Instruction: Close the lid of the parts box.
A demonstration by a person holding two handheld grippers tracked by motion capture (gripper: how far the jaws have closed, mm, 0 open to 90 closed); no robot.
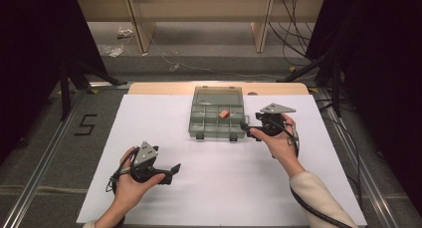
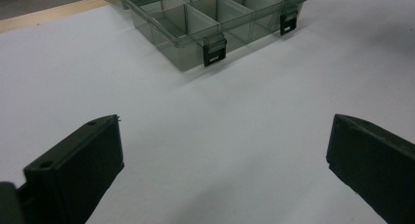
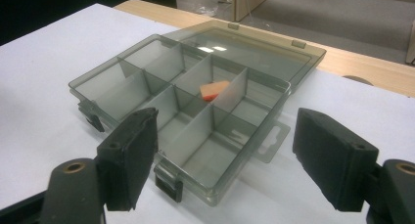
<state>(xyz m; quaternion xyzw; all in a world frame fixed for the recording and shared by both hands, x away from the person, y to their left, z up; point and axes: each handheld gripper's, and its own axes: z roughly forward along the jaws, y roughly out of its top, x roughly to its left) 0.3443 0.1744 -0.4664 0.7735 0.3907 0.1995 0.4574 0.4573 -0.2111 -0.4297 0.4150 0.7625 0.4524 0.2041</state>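
Smoky translucent plastic: compartment box (image 1: 217,119) sitting toward the far middle of the white surface (image 1: 224,183), lid (image 1: 219,95) swung fully back and lying flat behind it, two dark latches (image 2: 214,55) hanging off the near front wall. Divided inside by thin walls into several cells, most of them bare. One small orange block (image 1: 223,113) lying in a cell of the middle row, right of centre in the high view, leaning against a divider as seen from the right gripper view (image 3: 214,90). Right tongs (image 1: 245,124) held just beside the box's right front corner, close to it but not touching as far as can be told, pointed leftward toward it; jaws spread wide, nothing between them, the box's near corner framed in the gap in the right gripper view (image 3: 222,155). Left tongs (image 1: 173,169) well apart from the box, low over the bare white surface at the near left, pointed toward the right and slightly forward; jaws likewise spread wide and empty, white sheet showing between them in the left gripper view (image 2: 222,150), box and its latches farther ahead. Light wooden edge (image 1: 164,88) showing beyond the white sheet, grey floor (image 1: 209,49) and cables behind.
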